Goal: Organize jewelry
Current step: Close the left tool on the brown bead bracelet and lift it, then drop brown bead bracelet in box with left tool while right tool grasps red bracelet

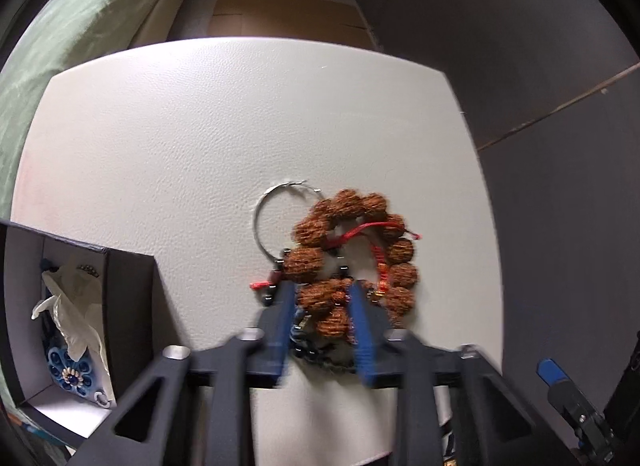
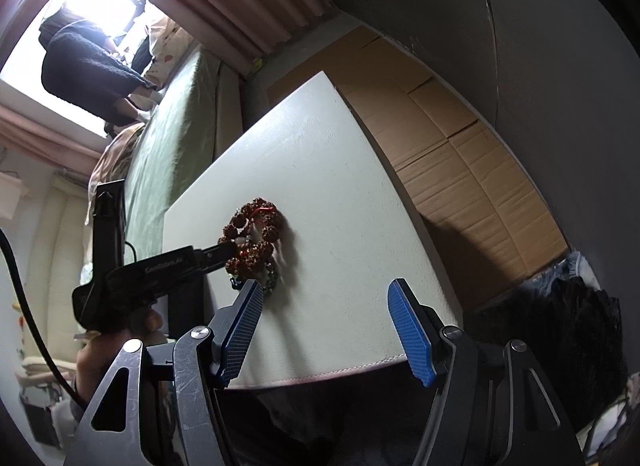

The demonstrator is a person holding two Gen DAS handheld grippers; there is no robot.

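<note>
On the white leather-textured tabletop [image 1: 200, 125], the left gripper [image 1: 322, 298] pinches a near bead of the brown seed-bead bracelet [image 1: 356, 250], while the right gripper [image 2: 326, 294] hangs spread, farther off.

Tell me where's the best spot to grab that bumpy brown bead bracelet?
Probably from above, across one bead on the near side of the brown bead bracelet. It lies flat on the white table, so the ring can't be scooped sideways, and a bumpy bead fits between the pads. The left tongs already straddle a near bead that way.
</note>
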